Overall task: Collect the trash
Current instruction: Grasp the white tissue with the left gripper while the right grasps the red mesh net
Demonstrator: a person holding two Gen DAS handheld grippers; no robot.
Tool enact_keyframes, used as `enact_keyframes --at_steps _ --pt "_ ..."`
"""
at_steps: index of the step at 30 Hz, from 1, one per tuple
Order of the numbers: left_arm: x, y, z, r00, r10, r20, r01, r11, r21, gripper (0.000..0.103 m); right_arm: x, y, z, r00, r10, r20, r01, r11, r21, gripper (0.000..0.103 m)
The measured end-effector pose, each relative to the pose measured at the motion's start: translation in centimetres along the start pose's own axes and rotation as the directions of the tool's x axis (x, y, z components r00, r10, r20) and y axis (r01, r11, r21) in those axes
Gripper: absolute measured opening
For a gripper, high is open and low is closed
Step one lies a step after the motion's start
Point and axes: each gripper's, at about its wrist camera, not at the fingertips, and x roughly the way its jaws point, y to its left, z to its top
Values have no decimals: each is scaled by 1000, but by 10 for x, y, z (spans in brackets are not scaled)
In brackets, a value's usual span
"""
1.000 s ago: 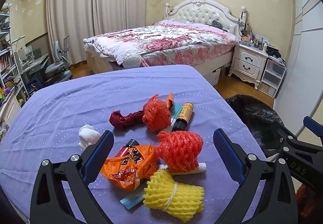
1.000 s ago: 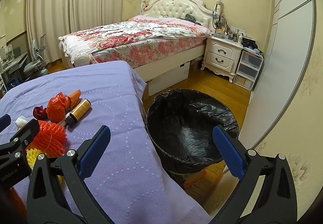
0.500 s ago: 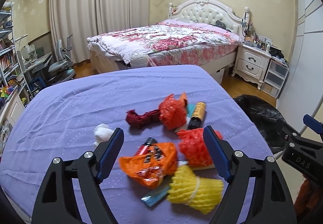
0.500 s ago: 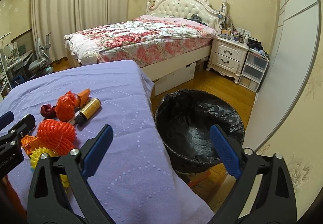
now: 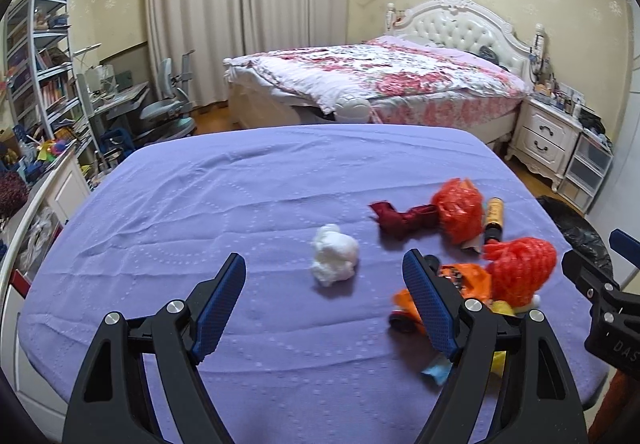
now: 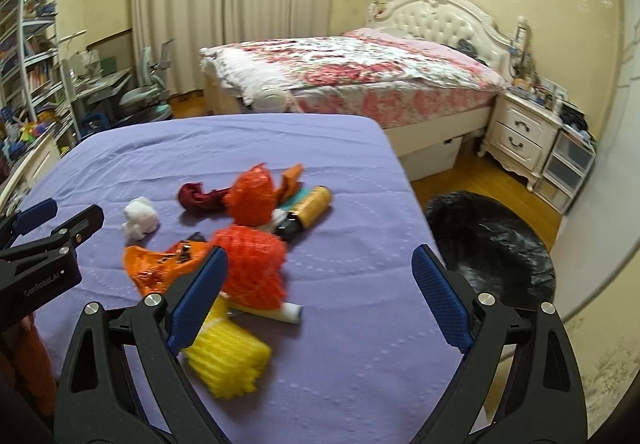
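We have our left hand-held gripper (image 5: 324, 294) spread wide and empty above the purple-covered bench (image 5: 200, 203), with the white crumpled tissue (image 5: 334, 261) lying just ahead of it, between the lines of its two fingers. Our right hand-held gripper (image 6: 320, 294) is also wide open and holds nothing; it hangs over the bench edge nearest the black-lined trash bin (image 6: 496, 244).

Taking the tissue as our landmark, the rest of the trash lies in a loose heap to its right: a dark red wrapper (image 5: 404, 217) just beyond it, then a red plastic bag (image 5: 458, 209) and a small brown bottle (image 5: 494, 217). Nearer to us than those sit a red foam net (image 5: 520, 270) and an orange bag (image 5: 468, 280), and in the right wrist view a yellow foam net (image 6: 228, 360) lies at the near end of the heap. The bin stands on the floor, well to the right of the tissue, past the bench edge.

We judge that nothing is collected yet and that we are lining up the first pick. The next move calls for lowering our left fingers around the tissue, closing gently since it is soft, then carrying it across to the bin.
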Motion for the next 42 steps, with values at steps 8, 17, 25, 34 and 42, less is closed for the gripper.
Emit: enact_keyframes --at_steps 8,17,25,34,42 --pt "4 19 -2 1000 11 -7 -11 999 -30 78 23 32 -1 997 45 -69 -49 997 -58 71" --pt "20 19 -2 999 -2 -38 1 999 -42 79 29 25 1 994 64 -89 -68 997 -37 43" --pt "52 6 1 993 -31 -115 27 999 -37 79 37 -12 3 996 16 -84 -13 999 32 43" --pt "78 7 -3 980 -43 -197 37 999 -35 45 48 -40 -2 995 16 -98 -8 996 84 43" --pt "56 11 -2 991 -48 -125 45 999 -26 27 42 -39 1 997 38 -73 -31 995 90 43"
